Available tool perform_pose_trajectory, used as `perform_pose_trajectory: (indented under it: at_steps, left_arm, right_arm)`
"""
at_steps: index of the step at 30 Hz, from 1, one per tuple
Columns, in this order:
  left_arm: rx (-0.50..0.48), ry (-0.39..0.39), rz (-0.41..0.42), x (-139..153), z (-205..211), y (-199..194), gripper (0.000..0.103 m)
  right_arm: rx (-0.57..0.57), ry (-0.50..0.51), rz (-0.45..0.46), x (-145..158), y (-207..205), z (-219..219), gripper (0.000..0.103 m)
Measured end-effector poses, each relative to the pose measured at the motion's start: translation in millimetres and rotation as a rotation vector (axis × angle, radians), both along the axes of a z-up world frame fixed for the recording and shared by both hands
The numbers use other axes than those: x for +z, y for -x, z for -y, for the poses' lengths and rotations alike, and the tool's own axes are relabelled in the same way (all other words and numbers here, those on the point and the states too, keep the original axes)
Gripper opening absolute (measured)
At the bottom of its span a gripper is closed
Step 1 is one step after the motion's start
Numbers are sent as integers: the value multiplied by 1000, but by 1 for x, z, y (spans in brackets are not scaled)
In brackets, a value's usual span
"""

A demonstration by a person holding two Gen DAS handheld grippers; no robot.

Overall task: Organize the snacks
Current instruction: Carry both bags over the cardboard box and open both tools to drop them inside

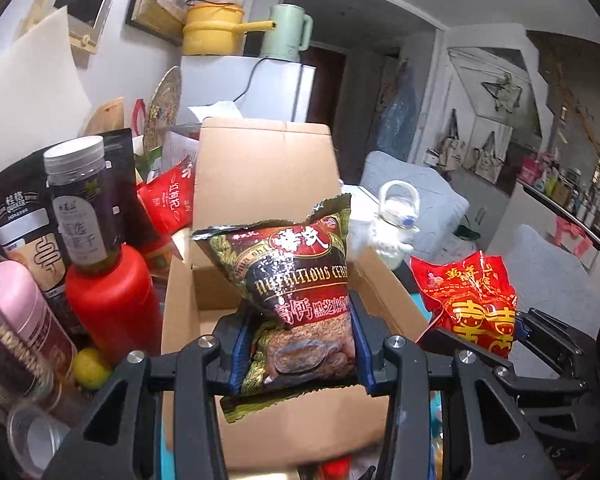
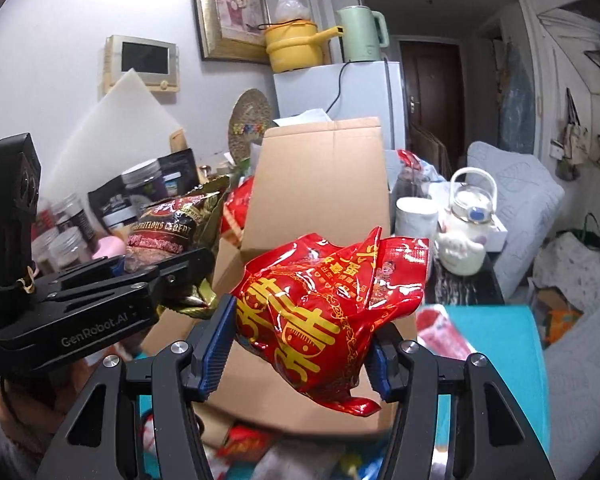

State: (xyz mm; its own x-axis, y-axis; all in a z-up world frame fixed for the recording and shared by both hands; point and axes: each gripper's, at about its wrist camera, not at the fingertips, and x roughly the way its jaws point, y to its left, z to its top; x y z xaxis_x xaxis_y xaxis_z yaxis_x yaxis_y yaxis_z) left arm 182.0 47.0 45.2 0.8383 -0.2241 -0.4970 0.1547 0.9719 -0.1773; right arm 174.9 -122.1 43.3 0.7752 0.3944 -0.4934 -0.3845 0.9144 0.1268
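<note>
My left gripper (image 1: 300, 356) is shut on a dark green and maroon cereal bag (image 1: 300, 288) and holds it over the open cardboard box (image 1: 260, 184). My right gripper (image 2: 300, 348) is shut on a crinkled red snack bag with gold characters (image 2: 328, 300), also held above the box (image 2: 320, 168). The red bag shows at the right in the left wrist view (image 1: 468, 300). The left gripper with its cereal bag (image 2: 172, 228) shows at the left in the right wrist view. The box flap stands upright behind both bags.
Left of the box stand a red bottle (image 1: 112, 300), a dark-lidded jar (image 1: 80, 196), a pink container (image 1: 20, 312) and pouches. A white teapot (image 2: 466, 232) and cup (image 2: 416, 216) sit right of it. A teal surface (image 2: 500, 340) lies below. A white fridge (image 2: 340, 92) is behind.
</note>
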Motion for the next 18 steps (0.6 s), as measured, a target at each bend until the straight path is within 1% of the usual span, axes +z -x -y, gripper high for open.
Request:
perform_pose_trajectory:
  at_steps: [5, 8, 10, 13, 18]
  left_arm:
    - [26, -23, 4, -2, -3, -34, 42]
    - [48, -47, 6, -4, -4, -52, 42]
    - [59, -61, -6, -9, -5, -65, 42]
    - [69, -77, -40, -22, -5, -80, 42]
    - [61, -122, -137, -51, 0, -104, 42]
  right_arm:
    - [-4, -12, -3, -2, -34, -2, 58]
    - [-4, 1, -5, -4, -49, -6, 58]
    - [-2, 11, -20, -8, -62, -9, 58]
    - [-3, 28, -49, -17, -75, -13, 58]
    - [-1, 73, -111, -40, -93, -20, 58]
